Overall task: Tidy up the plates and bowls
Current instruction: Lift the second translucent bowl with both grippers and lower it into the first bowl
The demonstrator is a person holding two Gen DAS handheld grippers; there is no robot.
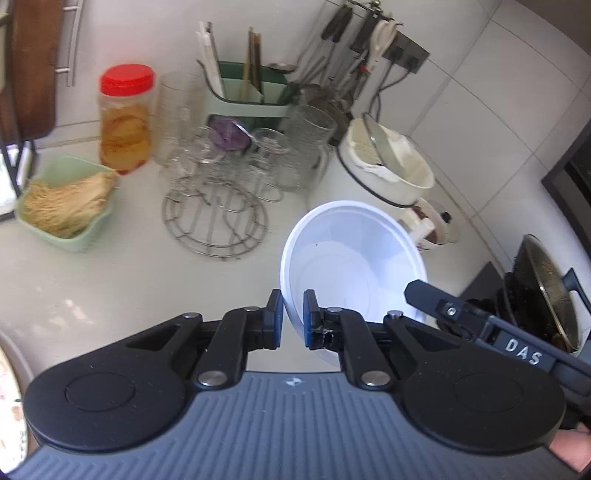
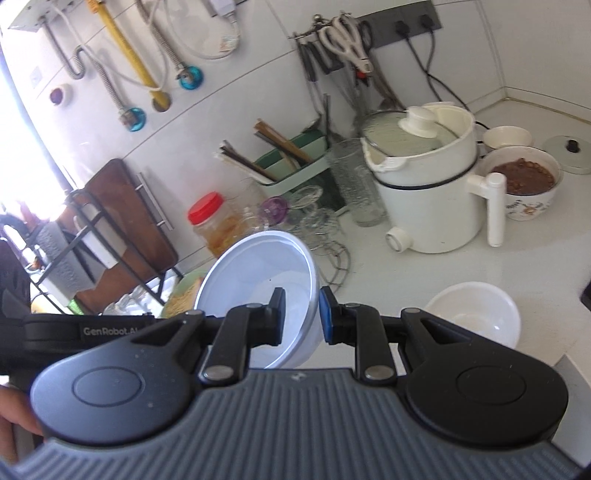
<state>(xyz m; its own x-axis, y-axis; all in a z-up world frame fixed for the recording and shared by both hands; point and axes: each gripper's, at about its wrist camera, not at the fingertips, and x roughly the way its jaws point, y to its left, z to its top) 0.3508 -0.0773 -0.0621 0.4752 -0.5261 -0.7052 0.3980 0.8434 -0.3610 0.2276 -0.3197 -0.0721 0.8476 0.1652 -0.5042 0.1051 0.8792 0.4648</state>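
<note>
On the white kitchen counter, by camera view:

Left gripper: jaws narrow, clamped on the near rim of the pale blue-white round plastic bowl.
Right gripper: jaws narrow, pinching the rim of the same bowl from the opposite side; its finger also reaches the bowl's right edge in the left wrist view.
Bowl position: tilted, held between the 2 grippers above the counter, in front of the round wire trivet.
Writing: "DAS" in white letters on the right gripper's body, seen in the left wrist view; "GenRobot.AI" on the left gripper's body, seen in the right wrist view. Nothing else readable.
Bowls counted: 1 held bowl; 1 empty white round bowl on the counter near the right gripper; 1 small white bowl at the back; 1 flower-patterned bowl of brown food beside the white lidded cooking pot.
Jars: 1 clear plastic jar with a red lid.
Trays: 1 pale green tray of dry noodles.
Holders: 1 green chopstick holder.
Glasses: several clear ones, too blurred to count.
Sockets: 2 plugs in the grey wall strip.
</note>
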